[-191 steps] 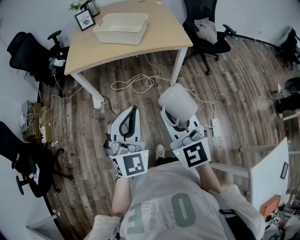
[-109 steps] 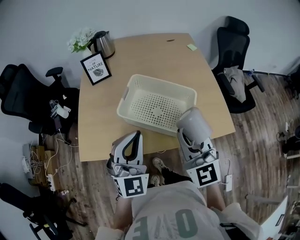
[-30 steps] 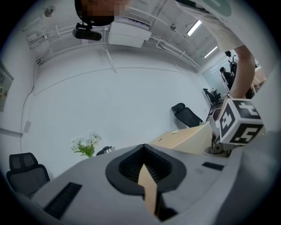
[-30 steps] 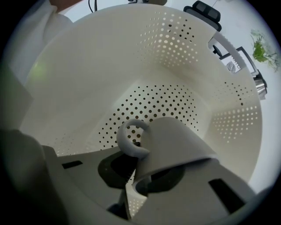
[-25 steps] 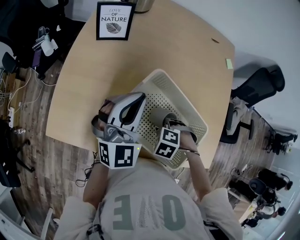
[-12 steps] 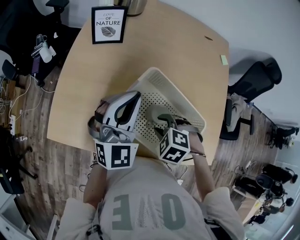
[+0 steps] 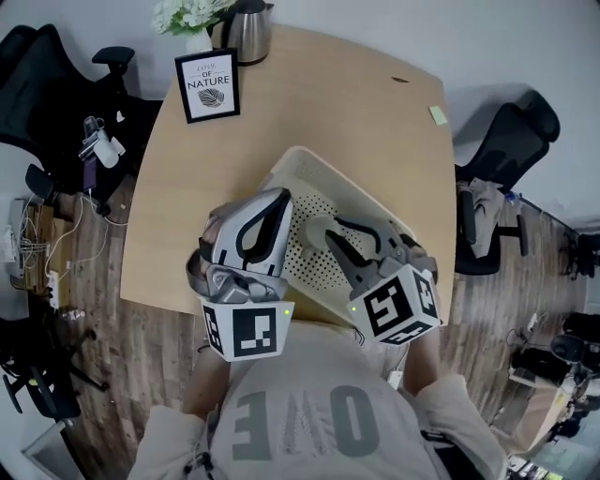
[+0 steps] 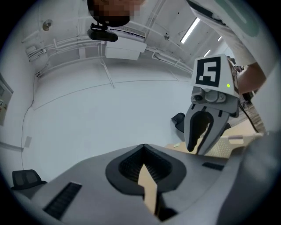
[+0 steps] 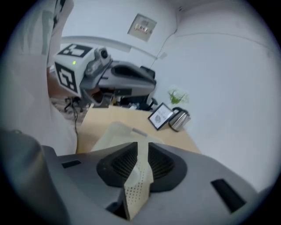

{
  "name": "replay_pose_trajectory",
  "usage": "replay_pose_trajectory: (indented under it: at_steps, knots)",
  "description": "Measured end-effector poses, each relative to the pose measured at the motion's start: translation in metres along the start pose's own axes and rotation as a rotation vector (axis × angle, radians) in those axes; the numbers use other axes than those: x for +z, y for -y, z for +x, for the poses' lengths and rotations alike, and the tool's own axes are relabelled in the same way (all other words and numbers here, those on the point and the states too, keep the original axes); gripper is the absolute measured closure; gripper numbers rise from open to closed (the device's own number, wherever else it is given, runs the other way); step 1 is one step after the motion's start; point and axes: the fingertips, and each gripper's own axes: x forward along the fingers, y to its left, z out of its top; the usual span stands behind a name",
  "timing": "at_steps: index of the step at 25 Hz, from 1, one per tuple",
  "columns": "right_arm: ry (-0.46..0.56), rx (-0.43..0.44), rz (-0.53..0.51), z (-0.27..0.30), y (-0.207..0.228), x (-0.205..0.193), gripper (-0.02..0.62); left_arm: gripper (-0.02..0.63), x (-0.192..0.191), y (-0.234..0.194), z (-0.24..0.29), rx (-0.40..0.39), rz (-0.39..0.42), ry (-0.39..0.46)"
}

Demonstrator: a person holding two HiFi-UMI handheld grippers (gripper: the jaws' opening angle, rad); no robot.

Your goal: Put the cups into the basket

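Basket (image 7: 309,156) hugs table's (image 7: 319,103) near edge, tabletop open beyond; right hand-held gripper (image 9: 141,147) closing empty, left hand-held gripper (image 8: 144,148) pinched together.

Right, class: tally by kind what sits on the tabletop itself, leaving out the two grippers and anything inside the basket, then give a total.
Basket: 1
Framed picture: 1
Kettle: 1
Bunch of flowers: 1
Sticky note: 1
Small dark speck, too small to name: 1
Total: 6
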Motion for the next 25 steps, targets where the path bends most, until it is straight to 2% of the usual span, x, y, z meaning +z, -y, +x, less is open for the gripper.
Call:
replay_pose_trajectory:
  at_steps: [3, 6, 9, 12, 16, 25]
  knots:
    - [0.263, -0.174, 0.097, -0.046, 0.031, 0.040, 0.597, 0.600, 0.026, 0.002, -0.001, -0.019, 0.002, 0.013]
    - [0.542, -0.379, 0.362, -0.088, 0.058, 0.058, 0.597, 0.600, 0.046, 0.008, -0.001, -0.041, 0.020, 0.026]
    - [0.676, -0.524, 0.459, -0.115, 0.065, 0.060, 0.597, 0.600, 0.062, 0.019, -0.001, -0.063, 0.065, 0.047]
    - [0.696, -0.569, 0.494, -0.119, 0.062, 0.053, 0.597, 0.600, 0.073, 0.033, 0.000, -0.106, 0.094, 0.068]
    - [0.652, -0.593, 0.524, -0.116, 0.050, 0.035, 0.597, 0.600, 0.080, 0.050, -0.002, -0.135, 0.107, 0.079]
    - [0.588, -0.612, 0.514, -0.113, 0.034, 0.012, 0.597, 0.600, 0.085, 0.045, -0.011, -0.112, 0.113, 0.069]
